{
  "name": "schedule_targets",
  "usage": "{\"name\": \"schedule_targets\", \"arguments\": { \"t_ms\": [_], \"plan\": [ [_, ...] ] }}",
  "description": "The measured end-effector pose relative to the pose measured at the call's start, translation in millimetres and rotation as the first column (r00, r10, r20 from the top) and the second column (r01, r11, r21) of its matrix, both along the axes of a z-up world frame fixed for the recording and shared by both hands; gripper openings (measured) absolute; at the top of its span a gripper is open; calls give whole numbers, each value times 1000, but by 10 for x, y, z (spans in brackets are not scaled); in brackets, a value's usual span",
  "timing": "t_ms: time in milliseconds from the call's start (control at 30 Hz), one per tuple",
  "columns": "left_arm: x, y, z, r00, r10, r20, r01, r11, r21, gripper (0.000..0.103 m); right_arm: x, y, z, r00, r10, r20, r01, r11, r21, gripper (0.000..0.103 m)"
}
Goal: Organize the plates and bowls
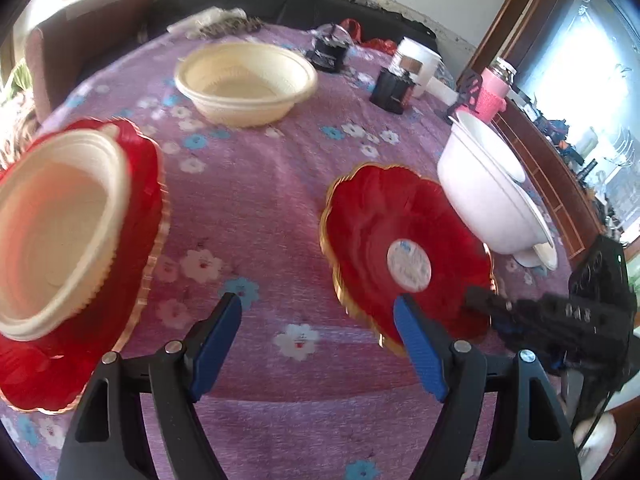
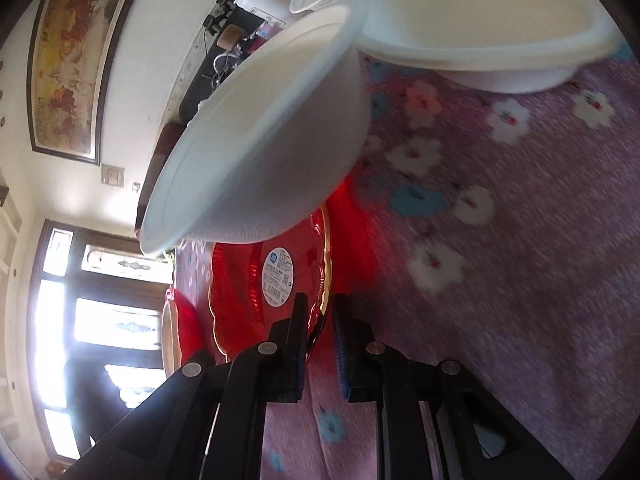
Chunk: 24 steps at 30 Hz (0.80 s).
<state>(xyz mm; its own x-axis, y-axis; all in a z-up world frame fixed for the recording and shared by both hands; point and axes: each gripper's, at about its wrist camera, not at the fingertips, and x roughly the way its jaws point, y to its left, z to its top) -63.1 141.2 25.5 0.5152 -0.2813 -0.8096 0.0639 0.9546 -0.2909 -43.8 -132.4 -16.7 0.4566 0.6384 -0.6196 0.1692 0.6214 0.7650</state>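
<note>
A red gold-rimmed plate (image 1: 372, 232) with a white sticker lies tilted right of centre on the purple floral cloth. My right gripper (image 1: 480, 300) (image 2: 320, 304) is shut on that red plate's (image 2: 240, 288) near rim. A white bowl (image 1: 480, 200) (image 2: 280, 152) leans on the plate's far side, tipped over. My left gripper (image 1: 318, 302) hangs open over the cloth, with nothing between its blue pads and its right finger just above the plate's edge. At the left a cream bowl (image 1: 56, 220) sits on another red plate (image 1: 140, 200). A second cream bowl (image 1: 246, 80) stands at the back.
Another white bowl (image 2: 480, 12) stands beyond the tipped one. A black box (image 1: 394, 88), a white jar (image 1: 416, 60) and a pink-sleeved jar (image 1: 494, 88) crowd the far right table edge. A dark sofa (image 1: 280, 8) runs behind the table.
</note>
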Motion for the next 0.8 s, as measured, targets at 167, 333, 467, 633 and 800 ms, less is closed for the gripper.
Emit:
{"name": "schedule_targets", "arguments": {
  "t_ms": [167, 333, 467, 633, 800],
  "plan": [
    [111, -102, -99, 999, -12, -39, 12, 1000, -6, 78, -123, -122, -12, 999, 38, -8, -38, 999, -10, 12],
    [163, -237, -100, 998, -49, -48, 49, 999, 4, 78, -200, -166, -6, 996, 88, -23, -89, 996, -4, 12],
    [148, -411, -96, 994, -101, -42, 101, 995, 18, 74, -250, -144, 8, 993, 116, 0, -116, 992, -55, 12],
    [96, -689, -100, 987, -159, -18, 160, 981, 112, 40, -238, -2, 48, 990, 137, 31, -133, 984, -120, 14],
    [92, -568, -113, 993, -113, -30, 115, 990, 85, 20, -399, -120, -47, 993, 110, 49, -106, 991, -88, 14]
  ]
}}
